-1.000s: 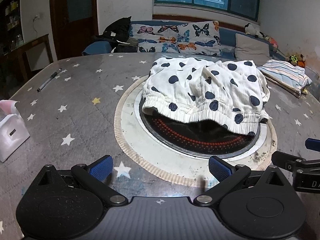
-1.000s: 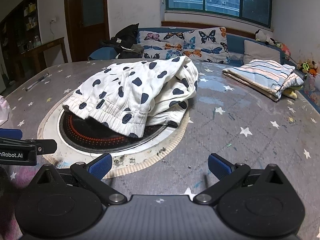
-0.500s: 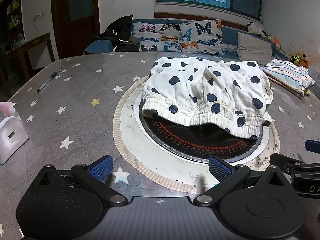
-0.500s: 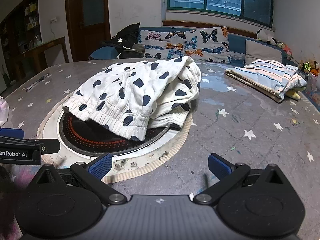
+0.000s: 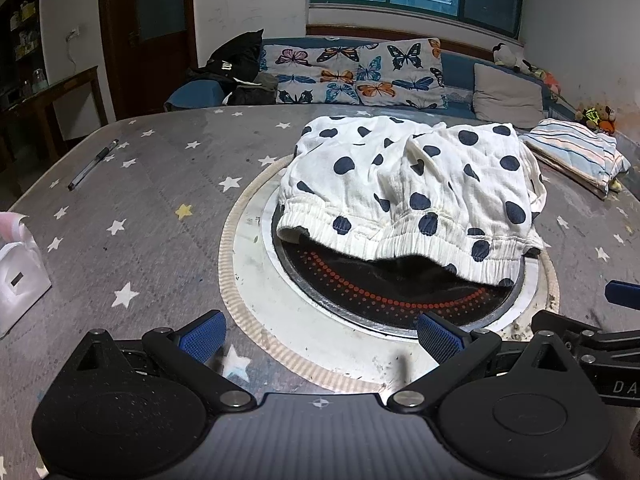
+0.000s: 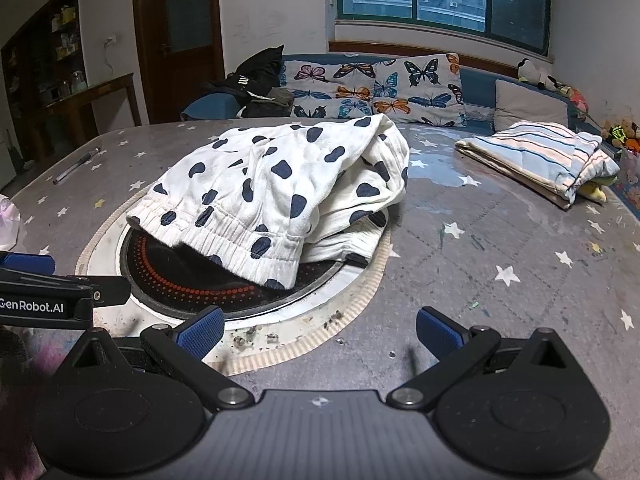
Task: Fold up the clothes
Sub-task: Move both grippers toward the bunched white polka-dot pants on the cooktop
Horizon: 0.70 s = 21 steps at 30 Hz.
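White navy-spotted garment (image 5: 408,184), grey star-print tablecloth (image 5: 152,208)

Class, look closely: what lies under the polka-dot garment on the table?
The polka-dot garment lies over a round black cooktop with red dots, set into the table. Only the cooktop's near part shows; the rest is covered.

Bare table (image 5: 152,216) lies open between my spread left tongs (image 5: 320,336) and the dotted garment (image 5: 408,184), which is heaped over the round cooktop (image 5: 360,292). On the right, the cloth between the heap and the folded striped pile (image 6: 536,156) is free. A pen (image 5: 93,164) and a white box (image 5: 18,272) sit at the left edge.
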Motion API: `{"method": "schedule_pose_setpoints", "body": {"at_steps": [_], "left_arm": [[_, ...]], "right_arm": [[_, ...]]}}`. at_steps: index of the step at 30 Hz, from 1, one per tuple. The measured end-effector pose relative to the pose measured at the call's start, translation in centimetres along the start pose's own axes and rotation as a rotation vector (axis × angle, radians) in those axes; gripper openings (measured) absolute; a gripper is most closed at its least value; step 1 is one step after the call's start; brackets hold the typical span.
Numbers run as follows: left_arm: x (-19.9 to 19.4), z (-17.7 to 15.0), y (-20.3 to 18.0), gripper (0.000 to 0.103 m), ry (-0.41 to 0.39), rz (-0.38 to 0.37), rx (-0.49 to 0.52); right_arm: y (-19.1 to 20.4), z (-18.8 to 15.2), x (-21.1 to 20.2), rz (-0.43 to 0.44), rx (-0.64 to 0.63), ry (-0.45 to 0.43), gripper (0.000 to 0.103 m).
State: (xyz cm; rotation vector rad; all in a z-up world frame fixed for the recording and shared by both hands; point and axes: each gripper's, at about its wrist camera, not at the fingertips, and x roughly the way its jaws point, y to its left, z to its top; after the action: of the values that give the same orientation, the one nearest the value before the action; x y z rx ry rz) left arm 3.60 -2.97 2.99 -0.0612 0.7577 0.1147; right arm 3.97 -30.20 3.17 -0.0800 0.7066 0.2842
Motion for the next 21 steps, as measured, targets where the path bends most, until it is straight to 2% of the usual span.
{"method": "schedule_pose_setpoints", "body": {"at_steps": [21], "left_arm": [[0.6,1.7,-0.9,0.103,-0.025,0.003,0.035]], "right_arm": [[0.1,1.2,0.7,0.021,-0.007,-0.017,0.103]]}}
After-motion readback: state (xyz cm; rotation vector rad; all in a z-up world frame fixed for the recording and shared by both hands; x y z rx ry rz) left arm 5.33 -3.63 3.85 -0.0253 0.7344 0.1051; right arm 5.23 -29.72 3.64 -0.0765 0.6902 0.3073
